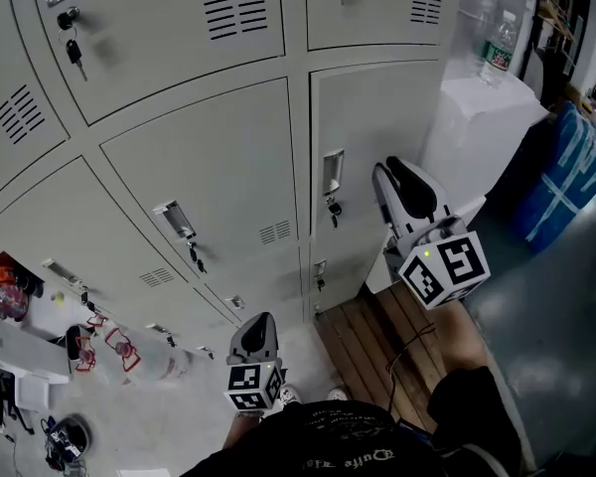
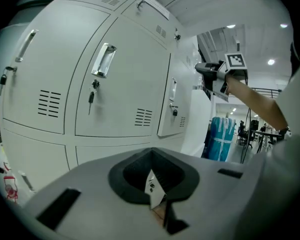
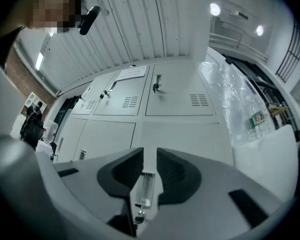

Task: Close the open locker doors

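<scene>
Right tool (image 1: 392, 172): jaws apart, nothing clamped, held near a locker door (image 1: 368, 117). Left tool (image 1: 258, 320): jaws together, empty, low before the lockers (image 1: 199, 157).

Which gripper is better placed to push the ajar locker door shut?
Right. The right gripper, open, hangs just beside the ajar door; the left gripper sits lower, away from it, in front of closed lockers.

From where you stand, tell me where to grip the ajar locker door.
Take its free vertical edge beside the recessed handle, right gripper coming from the front. That edge of the door seems to stand slightly proud of the frame, a thin lip the jaws could straddle.
</scene>
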`<state>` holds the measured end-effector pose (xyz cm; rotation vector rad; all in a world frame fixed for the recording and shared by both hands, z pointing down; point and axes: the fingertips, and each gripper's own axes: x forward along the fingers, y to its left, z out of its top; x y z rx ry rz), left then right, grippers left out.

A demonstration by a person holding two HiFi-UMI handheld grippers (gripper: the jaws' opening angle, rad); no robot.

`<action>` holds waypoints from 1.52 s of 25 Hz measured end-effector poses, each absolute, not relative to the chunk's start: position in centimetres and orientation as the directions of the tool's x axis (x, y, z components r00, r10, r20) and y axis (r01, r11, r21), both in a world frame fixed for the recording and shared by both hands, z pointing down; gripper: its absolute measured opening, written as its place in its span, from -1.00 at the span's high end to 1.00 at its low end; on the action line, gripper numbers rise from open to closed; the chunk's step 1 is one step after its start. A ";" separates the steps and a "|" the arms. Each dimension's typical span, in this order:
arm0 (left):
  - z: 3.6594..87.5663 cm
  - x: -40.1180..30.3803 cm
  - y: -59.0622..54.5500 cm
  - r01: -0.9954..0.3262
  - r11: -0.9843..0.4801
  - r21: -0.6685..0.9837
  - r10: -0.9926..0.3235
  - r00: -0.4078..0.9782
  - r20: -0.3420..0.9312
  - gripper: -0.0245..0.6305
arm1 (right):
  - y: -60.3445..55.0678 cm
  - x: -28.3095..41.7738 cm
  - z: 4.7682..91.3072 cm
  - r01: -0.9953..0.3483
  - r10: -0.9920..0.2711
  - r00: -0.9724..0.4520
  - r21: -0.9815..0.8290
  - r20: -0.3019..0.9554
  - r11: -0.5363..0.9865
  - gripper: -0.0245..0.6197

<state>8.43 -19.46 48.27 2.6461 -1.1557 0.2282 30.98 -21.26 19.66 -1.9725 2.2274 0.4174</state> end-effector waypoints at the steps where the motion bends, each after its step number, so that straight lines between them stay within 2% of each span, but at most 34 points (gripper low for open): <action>1: 48.1 8.7 -19.3 -0.732 -0.663 0.156 -0.695 0.680 0.233 0.91 | -21.1 31.1 21.0 -0.990 -0.956 -0.125 0.099 -0.266 0.102 0.66; 13: 48.2 10.5 -17.4 -0.693 -0.706 0.147 -0.668 0.720 0.190 0.91 | -18.1 29.1 33.5 -0.977 -0.997 -0.026 0.212 -0.079 0.009 0.66; 24: 49.2 10.1 -16.9 -0.711 -0.684 0.163 -0.687 0.703 0.185 0.91 | -14.8 26.7 43.8 -0.991 -0.995 0.026 0.133 0.094 -0.014 0.70; 31: 49.4 9.7 -16.8 -0.720 -0.673 0.168 -0.698 0.694 0.175 0.91 | -13.9 24.9 46.1 -0.996 -0.992 0.032 0.091 0.125 -0.021 0.76; 38: 49.8 8.8 -16.9 -0.729 -0.671 0.137 -0.706 0.684 0.184 0.91 | -13.2 25.8 45.7 -0.997 -0.995 0.066 0.056 0.080 -0.061 0.90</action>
